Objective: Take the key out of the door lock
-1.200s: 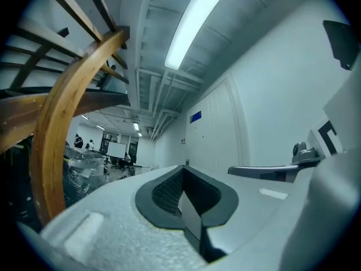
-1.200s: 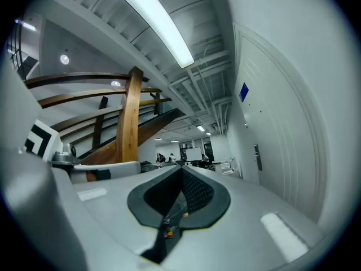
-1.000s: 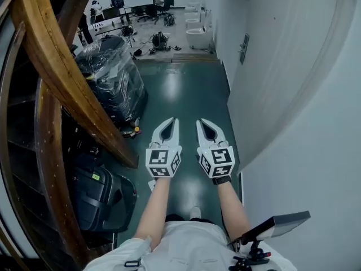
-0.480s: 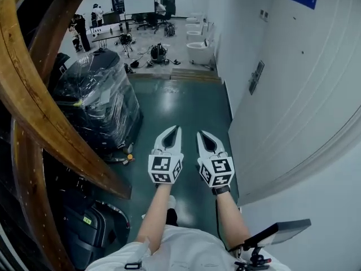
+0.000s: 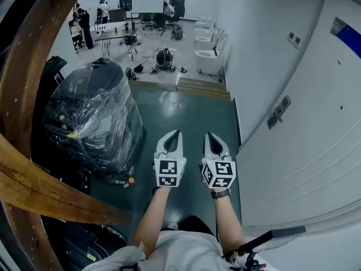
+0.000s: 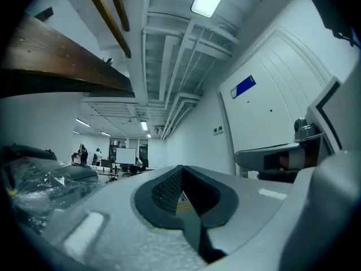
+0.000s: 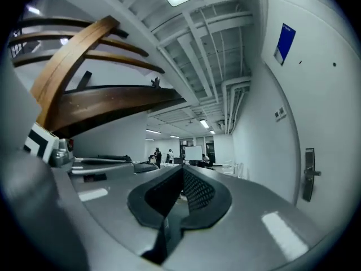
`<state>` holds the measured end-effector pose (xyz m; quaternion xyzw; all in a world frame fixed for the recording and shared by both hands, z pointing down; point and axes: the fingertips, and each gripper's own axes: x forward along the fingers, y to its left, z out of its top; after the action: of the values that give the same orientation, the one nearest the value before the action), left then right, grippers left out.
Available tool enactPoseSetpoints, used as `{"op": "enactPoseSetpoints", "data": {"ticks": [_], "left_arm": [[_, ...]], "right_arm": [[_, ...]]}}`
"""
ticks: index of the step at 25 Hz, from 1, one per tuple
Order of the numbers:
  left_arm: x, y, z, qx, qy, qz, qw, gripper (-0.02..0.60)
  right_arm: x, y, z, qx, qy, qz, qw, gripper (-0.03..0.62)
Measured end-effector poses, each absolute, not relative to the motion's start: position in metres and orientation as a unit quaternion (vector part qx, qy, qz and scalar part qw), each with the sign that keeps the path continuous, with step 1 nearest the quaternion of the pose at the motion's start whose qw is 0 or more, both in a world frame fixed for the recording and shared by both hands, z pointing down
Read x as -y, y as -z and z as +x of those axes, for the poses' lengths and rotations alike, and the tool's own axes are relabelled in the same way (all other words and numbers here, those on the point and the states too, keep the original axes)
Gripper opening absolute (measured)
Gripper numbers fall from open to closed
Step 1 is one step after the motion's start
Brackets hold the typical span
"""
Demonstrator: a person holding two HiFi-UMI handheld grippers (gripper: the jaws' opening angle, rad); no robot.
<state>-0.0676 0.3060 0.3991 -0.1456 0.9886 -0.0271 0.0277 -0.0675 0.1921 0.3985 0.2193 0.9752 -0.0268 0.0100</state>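
A white door [image 5: 316,145] fills the right side of the head view. Its lock plate and handle [image 5: 279,113] sit ahead of my grippers and to their right. The same handle plate [image 7: 308,174] shows at the right of the right gripper view. I cannot make out a key: it is too small to tell. My left gripper [image 5: 175,134] and right gripper [image 5: 210,135] are held side by side over the green floor, both shut and empty, well short of the lock. In the left gripper view the left gripper [image 6: 181,169] has its tips together, as does the right gripper [image 7: 181,171] in its own view.
A large plastic-wrapped load [image 5: 93,117] stands at the left of the corridor, under curved wooden beams [image 5: 34,191]. A low step [image 5: 186,86] crosses the floor ahead. Beyond it are white toilets [image 5: 210,58], a table with people [image 5: 84,24] and a whiteboard [image 5: 148,0]. A blue sign [image 5: 347,34] is on the door.
The view has moved forward along the corridor and lifted, so the door's lock plate shows more fully. Both grippers stay side by side and shut.
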Motion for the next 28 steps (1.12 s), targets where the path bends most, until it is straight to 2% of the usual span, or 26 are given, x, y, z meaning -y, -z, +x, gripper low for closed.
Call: {"op": "enactPoseSetpoints", "data": {"ticks": [5, 10, 16, 19, 23, 28], "left_arm": [[-0.31, -0.418, -0.159, -0.985, -0.001, -0.174, 0.015, -0.007], [-0.284, -0.415, -0.279, -0.977, 0.01, -0.213, 0.023, -0.007], [-0.222, -0.362, -0.418, -0.966, 0.012, -0.252, 0.049, -0.005], [-0.172, -0.35, -0.45, -0.945, -0.022, -0.319, 0.077, -0.002], [-0.084, -0.355, -0.488, -0.909, -0.028, -0.409, 0.073, 0.0], [0.048, -0.369, -0.495, -0.837, -0.043, -0.543, 0.057, 0.0]], "right_arm": [[-0.206, -0.419, -0.159, -0.977, 0.017, 0.214, -0.005, -0.005], [-0.2, -0.428, -0.276, -0.975, 0.016, 0.223, -0.001, -0.005], [-0.139, -0.387, -0.408, -0.982, 0.024, 0.179, 0.048, -0.003], [-0.092, -0.377, -0.439, -0.988, 0.029, 0.138, 0.061, -0.003], [-0.012, -0.375, -0.461, -0.996, 0.023, 0.06, 0.064, -0.002], [0.123, -0.401, -0.444, -0.993, 0.039, -0.106, 0.036, 0.0]]}}
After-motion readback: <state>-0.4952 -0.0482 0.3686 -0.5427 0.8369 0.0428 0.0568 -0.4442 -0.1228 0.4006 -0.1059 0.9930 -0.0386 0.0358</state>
